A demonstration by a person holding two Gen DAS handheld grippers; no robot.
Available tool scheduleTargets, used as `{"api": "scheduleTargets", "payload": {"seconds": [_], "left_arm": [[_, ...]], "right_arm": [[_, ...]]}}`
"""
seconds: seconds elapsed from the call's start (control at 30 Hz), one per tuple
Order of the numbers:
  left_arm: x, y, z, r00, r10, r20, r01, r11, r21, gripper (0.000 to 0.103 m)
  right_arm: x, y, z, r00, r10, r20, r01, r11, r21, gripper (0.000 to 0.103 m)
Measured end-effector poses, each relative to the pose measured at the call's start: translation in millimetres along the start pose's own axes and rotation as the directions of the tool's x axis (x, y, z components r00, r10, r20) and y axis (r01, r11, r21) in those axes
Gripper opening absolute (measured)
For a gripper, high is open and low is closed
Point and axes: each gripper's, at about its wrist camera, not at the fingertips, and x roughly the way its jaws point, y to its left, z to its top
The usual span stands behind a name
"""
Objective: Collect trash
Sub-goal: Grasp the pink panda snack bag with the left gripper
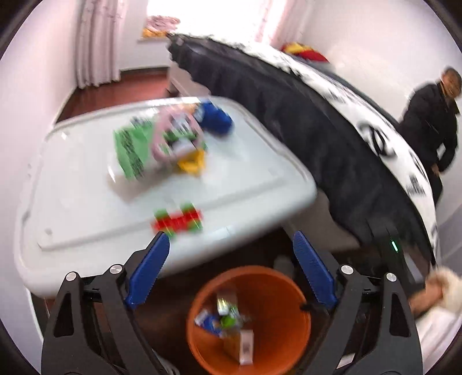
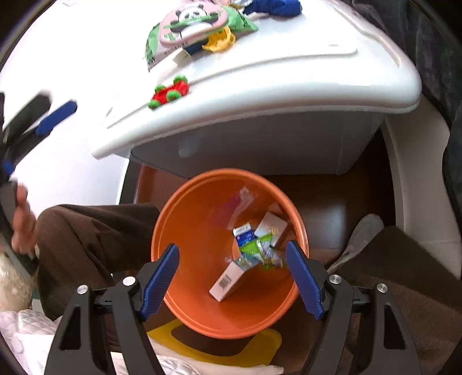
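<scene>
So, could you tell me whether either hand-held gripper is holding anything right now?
Nothing is held: the left hand-held gripper and the right hand-held gripper both stand open above the orange bin.

Left wrist view: heavy motion blur, window (image 1: 208,17) blown out, daylight from there. Right wrist view sharper; bin (image 2: 202,219) well lit, dim beneath. Fisheye bending, dark vignette at edges.

You see a shiny, smooth orange plastic bin (image 2: 199,230) with small cardboard boxes (image 2: 228,281) and crinkly shiny wrappers (image 2: 255,249) inside. The white table (image 2: 288,83) looks like smooth, glossy plastic. Your gripper fingers (image 2: 160,281) have blue ridged pads on matt black plastic with little silver metal bolts (image 2: 129,280). The floor (image 2: 326,207) is shiny dark wood.
</scene>
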Motion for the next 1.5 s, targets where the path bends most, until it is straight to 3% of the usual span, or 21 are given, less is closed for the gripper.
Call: {"api": "scheduleTargets", "payload": {"seconds": [0.2, 0.3, 0.33, 0.4, 0.43, 0.5, 0.53, 0.67, 0.8, 0.93, 1.03, 1.1, 1.13, 1.17, 1.2, 1.23, 1.3, 1.33, 1.4, 1.5], "left_arm": [[32, 23, 45, 0.995, 0.099, 0.026, -0.1, 0.994, 0.042, 0.086], [44, 13, 57, 0.97, 0.233, 0.072, -0.242, 0.95, 0.195, 0.086], [52, 5, 60, 0.951, 0.294, 0.099, -0.31, 0.906, 0.288, 0.086], [69, -6, 62, 0.926, 0.358, 0.118, -0.371, 0.814, 0.446, 0.086], [82, -13, 62, 0.904, 0.401, 0.148, -0.413, 0.732, 0.541, 0.086], [93, -15, 63, 0.894, 0.416, 0.164, -0.423, 0.667, 0.614, 0.086], [102, -15, 68, 0.897, 0.416, 0.15, -0.409, 0.652, 0.638, 0.086], [126, -9, 81, 0.92, 0.386, 0.073, -0.337, 0.679, 0.652, 0.086], [147, -9, 85, 0.915, 0.398, 0.069, -0.338, 0.659, 0.672, 0.086], [160, -7, 94, 0.918, 0.391, 0.071, -0.336, 0.668, 0.665, 0.086], [179, 3, 100, 0.922, 0.386, 0.002, -0.298, 0.709, 0.639, 0.092], [194, 12, 98, 0.906, 0.421, -0.028, -0.31, 0.71, 0.632, 0.092], [205, 22, 97, 0.893, 0.44, -0.093, -0.301, 0.738, 0.604, 0.091], [207, 26, 95, 0.89, 0.443, -0.105, -0.304, 0.75, 0.587, 0.082], [202, 27, 93, 0.892, 0.448, -0.057, -0.334, 0.741, 0.583, 0.067], [197, 28, 94, 0.901, 0.429, -0.06, -0.324, 0.76, 0.563, 0.065], [175, 36, 103, 0.938, 0.335, -0.087, -0.267, 0.86, 0.436, 0.058], [169, 37, 103, 0.939, 0.334, -0.078, -0.273, 0.865, 0.422, 0.058], [152, 30, 99, 0.93, 0.367, -0.023, -0.321, 0.84, 0.438, 0.058], [115, 25, 92, 0.947, 0.32, 0.005, -0.296, 0.871, 0.391, 0.058]], "right_arm": [[-7, 2, 20, 0.999, -0.021, 0.035, 0.022, 0.999, -0.027, 0.076], [-2, -3, 28, 0.999, -0.014, 0.03, 0.015, 1.0, -0.008, 0.077], [1, -6, 31, 1.0, -0.013, 0.027, 0.013, 1.0, 0.0, 0.077], [6, -11, 36, 1.0, -0.007, 0.022, 0.006, 1.0, 0.011, 0.077], [8, -13, 41, 1.0, -0.002, 0.023, 0.002, 1.0, 0.017, 0.077], [11, -16, 46, 1.0, 0.009, 0.021, -0.009, 1.0, 0.019, 0.077], [13, -17, 49, 1.0, 0.008, 0.022, -0.008, 1.0, 0.019, 0.077], [21, -24, 55, 1.0, 0.011, 0.009, -0.012, 0.999, 0.03, 0.077], [24, -32, 59, 1.0, 0.011, -0.001, -0.01, 0.999, 0.047, 0.077], [24, -34, 62, 1.0, 0.0, 0.001, 0.0, 0.999, 0.046, 0.078], [24, -32, 63, 1.0, -0.01, 0.0, 0.01, 0.999, 0.036, 0.079], [21, -31, 64, 1.0, -0.015, 0.009, 0.015, 0.999, 0.03, 0.079], [19, -30, 65, 1.0, -0.024, 0.013, 0.023, 0.999, 0.023, 0.079], [17, -29, 66, 1.0, -0.027, 0.015, 0.027, 1.0, 0.012, 0.079], [15, -28, 67, 0.999, -0.028, 0.017, 0.028, 1.0, 0.007, 0.078], [12, -25, 69, 0.999, -0.028, 0.024, 0.028, 1.0, -0.003, 0.078], [2, -17, 75, 0.999, -0.024, 0.046, 0.026, 0.999, -0.039, 0.077], [-2, -13, 78, 0.998, -0.023, 0.056, 0.026, 0.998, -0.053, 0.077], [-16, -4, 89, 0.996, -0.015, 0.086, 0.022, 0.996, -0.082, 0.077], [-42, 7, 114, 0.988, 0.024, 0.153, -0.006, 0.993, -0.117, 0.078]]}}
